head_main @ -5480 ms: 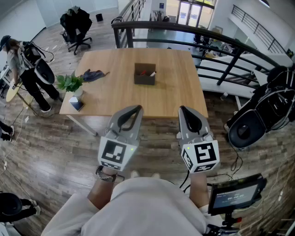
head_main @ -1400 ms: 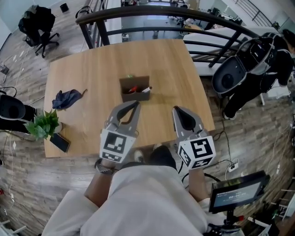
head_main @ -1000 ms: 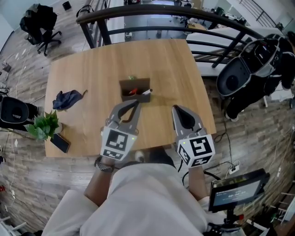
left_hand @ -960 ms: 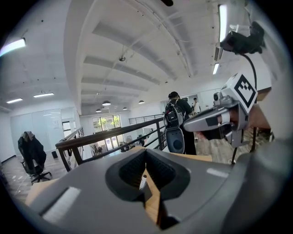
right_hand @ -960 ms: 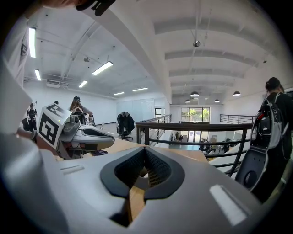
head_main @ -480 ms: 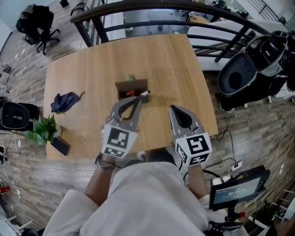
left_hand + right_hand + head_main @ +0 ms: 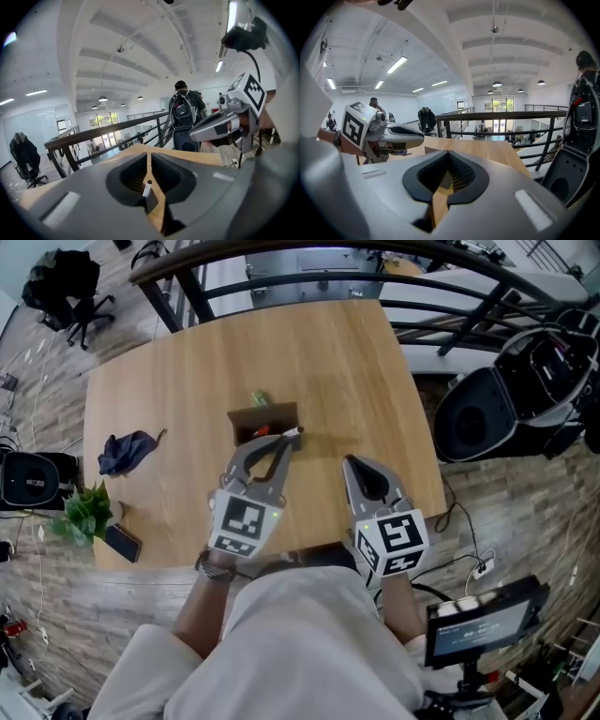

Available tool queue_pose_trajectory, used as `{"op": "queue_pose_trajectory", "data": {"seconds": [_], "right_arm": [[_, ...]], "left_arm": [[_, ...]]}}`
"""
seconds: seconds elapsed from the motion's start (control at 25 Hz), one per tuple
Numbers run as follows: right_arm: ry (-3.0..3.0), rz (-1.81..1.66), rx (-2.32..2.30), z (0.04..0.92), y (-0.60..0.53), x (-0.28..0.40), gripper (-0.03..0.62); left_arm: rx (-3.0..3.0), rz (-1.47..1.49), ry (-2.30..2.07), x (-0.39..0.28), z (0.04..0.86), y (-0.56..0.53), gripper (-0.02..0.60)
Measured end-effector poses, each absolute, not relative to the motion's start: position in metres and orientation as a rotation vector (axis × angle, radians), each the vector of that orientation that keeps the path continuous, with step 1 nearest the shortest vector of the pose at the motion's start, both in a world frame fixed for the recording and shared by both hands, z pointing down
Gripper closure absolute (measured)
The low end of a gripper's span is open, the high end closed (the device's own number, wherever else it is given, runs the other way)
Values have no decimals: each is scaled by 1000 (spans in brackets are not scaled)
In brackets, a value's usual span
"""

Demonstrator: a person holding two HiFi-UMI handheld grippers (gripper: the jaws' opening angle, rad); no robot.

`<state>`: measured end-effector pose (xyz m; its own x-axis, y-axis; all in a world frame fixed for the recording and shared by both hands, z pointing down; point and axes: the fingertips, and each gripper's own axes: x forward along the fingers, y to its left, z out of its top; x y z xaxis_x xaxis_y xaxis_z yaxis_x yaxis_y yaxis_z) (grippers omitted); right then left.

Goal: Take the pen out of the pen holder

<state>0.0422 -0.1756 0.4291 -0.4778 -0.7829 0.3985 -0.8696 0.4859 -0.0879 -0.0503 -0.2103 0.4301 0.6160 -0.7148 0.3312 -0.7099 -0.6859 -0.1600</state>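
1. The pen holder (image 7: 263,412), a brown open-topped box, stands near the middle of the wooden table (image 7: 347,362). Inside it a white-capped pen (image 7: 289,434) leans toward the 3 o'clock end, with a red item (image 7: 262,431) beside it (too small to name).
2. A small green thing (image 7: 260,398) lies on the table just outside the holder's far wall, at 12 o'clock.
3. The left gripper (image 7: 277,441) has its fingers pressed together to a hairline slit and clamps nothing. Its tips sit at the holder's near wall, at about 5 o'clock, just beside the pen; contact cannot be told.
4. The right gripper (image 7: 350,463) also has its fingers closed on nothing. It hangs over the table at 4 o'clock from the holder, apart from it.
5. In the left gripper view the pen shows through the opening below the fingertips. It is a white end with a dark tip, tilted, rising from the dark holder.
6. A blue cloth (image 7: 125,452) lies at 9 o'clock from the holder. A potted plant (image 7: 82,518) and a dark phone (image 7: 123,542) lie toward 8 o'clock at the table's corner.
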Motion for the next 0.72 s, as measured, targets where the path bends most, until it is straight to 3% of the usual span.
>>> {"op": "queue_pose_trajectory", "data": {"seconds": [0.72], "right_arm": [[-2378,494,1355,465,-187,51,591]], "left_arm": [[-2863,-707,1244,-42,474,-223,544]]}}
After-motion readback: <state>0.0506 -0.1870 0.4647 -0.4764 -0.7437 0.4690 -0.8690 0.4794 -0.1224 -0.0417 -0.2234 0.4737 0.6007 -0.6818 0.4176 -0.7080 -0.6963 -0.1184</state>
